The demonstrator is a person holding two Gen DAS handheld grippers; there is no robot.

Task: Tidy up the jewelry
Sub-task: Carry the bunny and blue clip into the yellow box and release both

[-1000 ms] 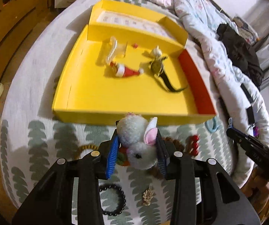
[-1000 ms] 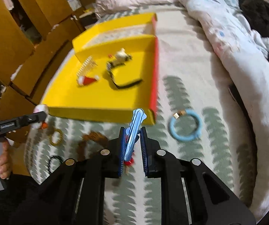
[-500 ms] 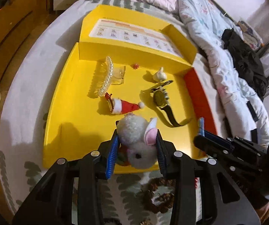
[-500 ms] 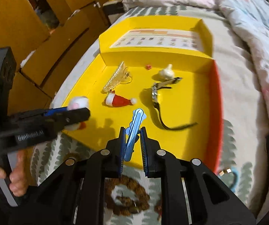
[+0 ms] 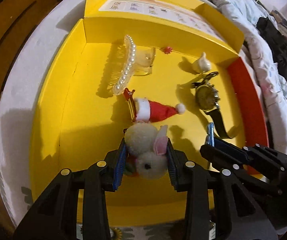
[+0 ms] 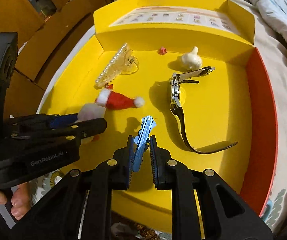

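Observation:
My left gripper [image 5: 146,150] is shut on a fluffy white bunny hair clip [image 5: 147,150] and holds it over the front of the yellow box [image 5: 49,104]. My right gripper [image 6: 141,140] is shut on a light blue hair clip [image 6: 143,136], also over the box [image 6: 223,120]. In the box lie a pearl hair claw [image 5: 125,66], a Santa hat clip [image 5: 155,110], a wristwatch [image 5: 207,98], a small white figure [image 5: 202,65] and a tiny red flower [image 5: 167,49]. The right gripper also shows in the left wrist view [image 5: 210,140], and the left gripper in the right wrist view [image 6: 91,120].
The box sits on a bed with a grey leaf-print cover [image 5: 11,180]. Its open lid [image 6: 173,18] stands at the back. A rumpled quilt [image 5: 263,40] and dark clothes [image 5: 279,56] lie to the right. Wooden furniture [image 6: 13,10] is on the left. A beaded bracelet [image 6: 143,230] lies in front of the box.
Both grippers have moved forward from above the bedcover to over the yellow box, each still holding its clip. The box now fills both views.

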